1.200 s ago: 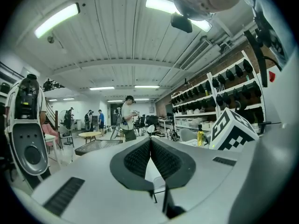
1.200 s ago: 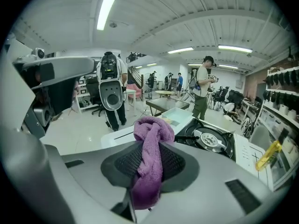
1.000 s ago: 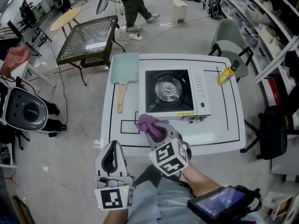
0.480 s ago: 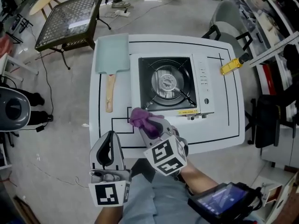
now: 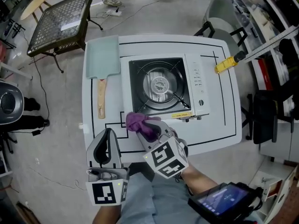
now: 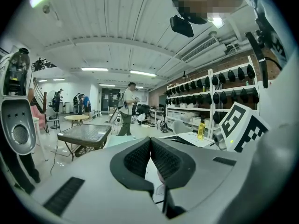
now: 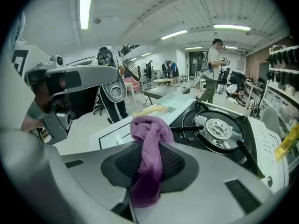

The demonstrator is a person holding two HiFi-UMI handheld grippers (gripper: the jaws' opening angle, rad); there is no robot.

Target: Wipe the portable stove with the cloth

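The right gripper (image 5: 148, 128), jaws clamping cloth (image 5: 137, 121), sits at stove (image 5: 159, 85) 7 o'clock; left gripper (image 5: 108, 136) jaws together, empty. Bunched cloth may snag grate (image 5: 178, 99).

Bright ceiling strip lights (image 7: 86, 8), soft shadows, fisheye-warped edges.

Head view: right gripper (image 5: 152, 129) jaws are buried under its cube (image 5: 166, 160) and the cloth (image 5: 139, 122), so the grip is unreadable from here. Cloth covers the stove (image 5: 159, 85) front-left corner; stove panel print too small to read. Person (image 5: 111, 1) at top edge cropped to shoes. Left gripper view: left gripper (image 6: 150, 146) body blocks most of the table (image 6: 194, 138); people (image 6: 83, 104) far back too small for detail. Right gripper view: cloth tail drops between the jaws, out of sight at frame bottom; bottle (image 7: 287, 143) clipped by right rim, stove's right end cut off too.
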